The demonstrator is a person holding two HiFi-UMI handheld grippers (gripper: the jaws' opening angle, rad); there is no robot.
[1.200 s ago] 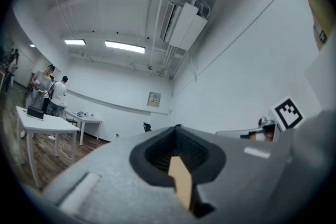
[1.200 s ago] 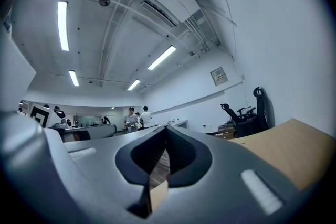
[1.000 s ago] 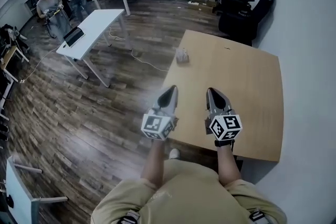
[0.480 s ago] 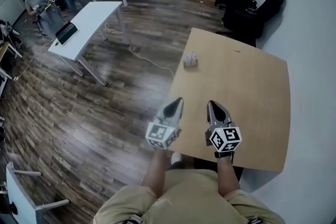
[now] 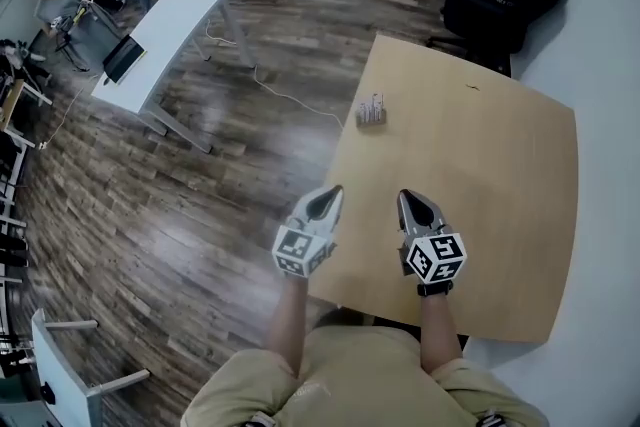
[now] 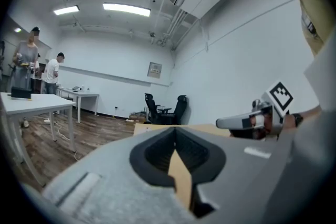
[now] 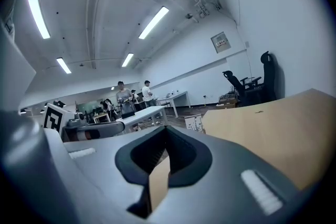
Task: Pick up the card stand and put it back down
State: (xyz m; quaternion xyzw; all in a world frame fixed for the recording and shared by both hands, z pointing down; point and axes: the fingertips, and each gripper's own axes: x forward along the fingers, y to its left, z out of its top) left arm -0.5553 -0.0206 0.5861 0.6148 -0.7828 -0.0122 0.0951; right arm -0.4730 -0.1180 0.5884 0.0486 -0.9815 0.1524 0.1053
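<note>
Nearest in: both grippers held side by side at the near edge of the desk (image 5: 480, 175), tips pointing to 12 o'clock.

- Left gripper (image 5: 325, 204): jaws closed tip to tip, nothing between them. It hangs right at the desk's left edge, partly over the floor (image 5: 180, 215).
- Right gripper (image 5: 415, 209): jaws also together and empty. It sits squarely over the desk top.

Mid field: the card stand (image 5: 371, 110) stands on the desk close to its left edge, well apart from both grippers.
- From the left gripper it lies at about 1 o'clock.
- From the right gripper it lies at about 11 o'clock.
- Neither is clearly nearer; I judge it a toss-up.
- The right gripper's view shows it upright and pale at the desk edge.
- Long axis: too small to call.

Judgement: the pick has not begun. Either gripper must open and reach forward, angling inward. The stand sits near the edge, so a nudge toward 9 o'clock could tip it off.

Far field: a white desk (image 5: 165, 40) at 10 o'clock, people (image 5: 60, 0) beyond it, and black office chairs (image 5: 500, 5) at 1 o'clock past the desk's far end.
</note>
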